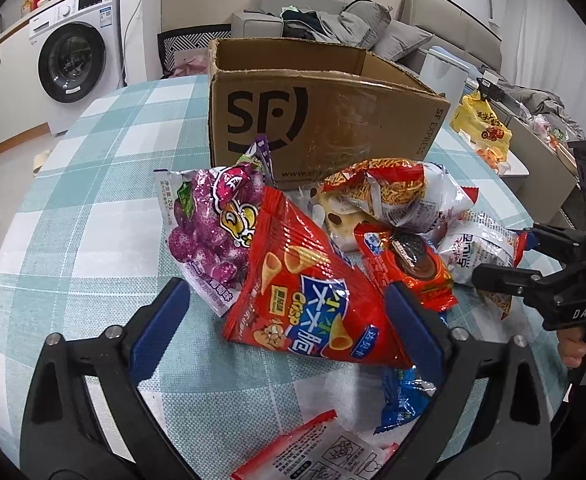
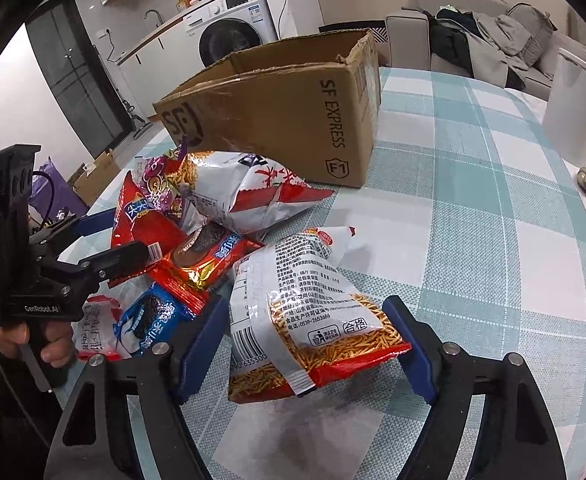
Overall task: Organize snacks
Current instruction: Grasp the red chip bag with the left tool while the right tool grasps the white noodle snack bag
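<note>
A pile of snack bags lies on the checked table in front of an open SF Express cardboard box [image 1: 325,120], also in the right wrist view [image 2: 293,116]. My left gripper [image 1: 289,320] is open, its blue pads on either side of a red Crisp cone-snack bag [image 1: 305,288]. A purple grape-candy bag [image 1: 209,224] lies to its left. My right gripper [image 2: 305,344] is open around a white and red noodle-snack bag [image 2: 305,320]. The left gripper shows in the right wrist view [image 2: 105,240], and the right gripper in the left wrist view [image 1: 505,256].
More bags lie in the pile: a red cookie bag [image 1: 409,268], a blue cookie bag [image 2: 149,320], a second noodle bag [image 2: 249,188]. A yellow bag [image 1: 481,124] and a white container [image 2: 573,108] stand at the table's far right. A washing machine [image 1: 77,56] and a sofa [image 1: 333,20] stand behind.
</note>
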Tool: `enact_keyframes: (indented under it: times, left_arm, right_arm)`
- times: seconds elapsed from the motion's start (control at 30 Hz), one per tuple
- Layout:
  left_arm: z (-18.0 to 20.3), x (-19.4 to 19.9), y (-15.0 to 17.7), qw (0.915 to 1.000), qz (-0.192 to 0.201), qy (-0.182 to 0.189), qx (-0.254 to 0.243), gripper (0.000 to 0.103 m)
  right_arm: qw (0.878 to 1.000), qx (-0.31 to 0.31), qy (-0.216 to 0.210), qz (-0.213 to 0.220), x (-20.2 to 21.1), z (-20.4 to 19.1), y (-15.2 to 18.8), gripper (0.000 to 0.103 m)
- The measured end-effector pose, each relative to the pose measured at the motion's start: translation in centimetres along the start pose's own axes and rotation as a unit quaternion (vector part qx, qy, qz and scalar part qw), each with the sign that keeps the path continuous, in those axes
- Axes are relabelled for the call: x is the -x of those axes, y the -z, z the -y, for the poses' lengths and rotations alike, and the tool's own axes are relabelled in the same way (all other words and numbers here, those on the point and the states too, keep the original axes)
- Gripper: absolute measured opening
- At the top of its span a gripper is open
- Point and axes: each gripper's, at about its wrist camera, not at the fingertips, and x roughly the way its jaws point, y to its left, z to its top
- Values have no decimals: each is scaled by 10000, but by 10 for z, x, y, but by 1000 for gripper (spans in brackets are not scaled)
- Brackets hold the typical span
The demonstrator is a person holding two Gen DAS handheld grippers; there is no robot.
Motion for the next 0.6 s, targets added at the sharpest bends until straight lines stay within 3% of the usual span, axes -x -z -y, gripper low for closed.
enact_keyframes:
  times: [0.17,0.6]
  left_arm:
    - [-2,-6,3,9998,-111,176,45,76]
    - [1,-1,6,9994,19,341,-98,54]
  right_arm:
    - [9999,74,-72,-98,-8,-6,3,80]
    - [10000,16,-29,-9,-9,-4,2,71]
